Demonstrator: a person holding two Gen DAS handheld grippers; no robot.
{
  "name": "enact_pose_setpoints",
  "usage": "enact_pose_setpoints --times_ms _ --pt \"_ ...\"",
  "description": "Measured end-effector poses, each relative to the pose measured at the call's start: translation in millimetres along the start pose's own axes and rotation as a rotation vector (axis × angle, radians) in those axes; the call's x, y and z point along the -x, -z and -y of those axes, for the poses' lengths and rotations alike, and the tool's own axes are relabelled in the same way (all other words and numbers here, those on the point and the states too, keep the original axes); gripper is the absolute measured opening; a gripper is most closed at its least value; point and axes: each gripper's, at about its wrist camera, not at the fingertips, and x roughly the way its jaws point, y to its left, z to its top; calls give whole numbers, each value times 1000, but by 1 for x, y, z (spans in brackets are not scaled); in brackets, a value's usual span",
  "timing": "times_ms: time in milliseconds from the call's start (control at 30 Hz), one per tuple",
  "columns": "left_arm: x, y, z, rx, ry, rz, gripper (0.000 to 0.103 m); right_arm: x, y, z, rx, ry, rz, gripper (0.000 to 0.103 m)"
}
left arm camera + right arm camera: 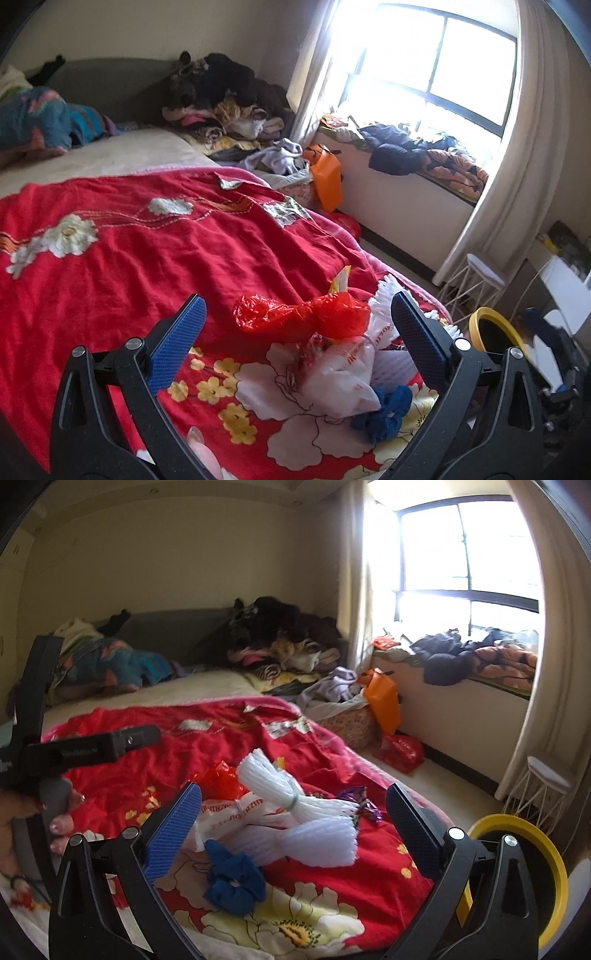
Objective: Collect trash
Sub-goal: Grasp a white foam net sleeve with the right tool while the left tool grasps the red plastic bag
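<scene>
Trash lies on the red floral bedspread (129, 266) near the bed's foot. In the left wrist view I see a crumpled red plastic bag (303, 314), a white plastic bag (340, 373) and a blue scrap (384, 410). My left gripper (295, 325) is open, with its jaws on either side of the red bag. In the right wrist view I see white foam netting (295, 812), the white bag (225, 816), the blue scrap (232, 882), the red bag (218, 779) and a purple wrapper (360, 801). My right gripper (293, 823) is open over the foam.
A yellow-rimmed bin (524, 853) stands on the floor right of the bed; it also shows in the left wrist view (495, 328). A white wire stool (543, 786), an orange bag (384, 701), a red bag on the floor (400, 751) and clothes piles lie beyond.
</scene>
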Motion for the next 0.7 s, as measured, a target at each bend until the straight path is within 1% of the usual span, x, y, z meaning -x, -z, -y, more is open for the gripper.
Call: enact_pose_setpoints --times_ms 67,100,233,300,333,400,467,633,700 --pt "-7 -3 -5 -10 4 -13 92 -12 -3 -2 30 -19 -25 91" --pt "-11 -4 -5 -24 1 -24 92 -18 -3 -3 44 -24 -39 83" --pt "-31 -6 -1 -84 16 -88 92 -44 -5 -8 113 -62 -105 77" --pt "-39 -7 1 -113 27 -108 92 -55 -4 -11 150 -79 -130 72" --pt "-44 -8 2 -126 37 -123 91 -62 -3 -12 169 -82 -148 71" --pt "-53 -8 5 -137 56 -152 87 -72 -1 -13 185 -91 -171 64" --pt "-62 -9 6 -144 72 -181 80 -81 0 -13 199 -90 -193 62" --pt "-81 -9 9 -160 128 -245 74 -102 3 -8 205 -86 -252 52" --pt "-86 -9 11 -166 150 -263 73 -109 4 -7 211 -91 -272 45"
